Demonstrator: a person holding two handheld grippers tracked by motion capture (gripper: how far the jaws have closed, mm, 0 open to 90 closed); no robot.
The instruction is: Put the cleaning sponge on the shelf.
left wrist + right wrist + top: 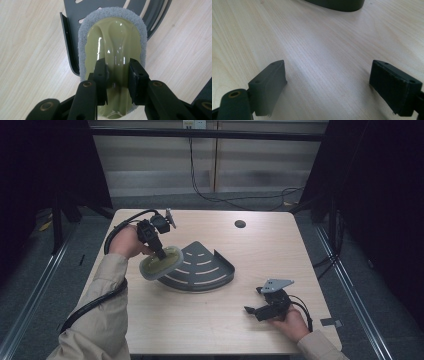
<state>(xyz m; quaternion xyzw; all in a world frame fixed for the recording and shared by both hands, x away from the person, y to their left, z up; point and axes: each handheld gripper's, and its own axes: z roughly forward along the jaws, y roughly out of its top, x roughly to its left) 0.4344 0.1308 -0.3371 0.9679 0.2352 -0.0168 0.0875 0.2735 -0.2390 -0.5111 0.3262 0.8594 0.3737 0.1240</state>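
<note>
Sleeves (102, 317) in beige cloth enter at the near edge of the high view, one on each side, each hand carrying a black gripper.

Table (210, 330): pale wood grain, rounded corners, with a round dark hole (240, 224) near its far edge. Grey floor surrounds it; a pale panelled wall with hanging black cables stands beyond, and dark curtains close the left and right sides.

Rack (202, 267): a dark grey, fan-shaped metal tray with curved slots and a raised rim, lying flat at the centre of the table. It holds no loose items. The scrubber overlaps its left edge.

Scrubber (112, 40): an oval, glossy olive-yellow body on a grey scouring pad, tilted, left of centre over the rack's left rim.

Left gripper (117, 75): jaws clamped on the narrow ridge of the scrubber body, one on each side.

Right gripper (261, 306): near the right near corner, well apart from the rack, resting low over bare table with its jaws spread wide, gripping nothing.
</note>
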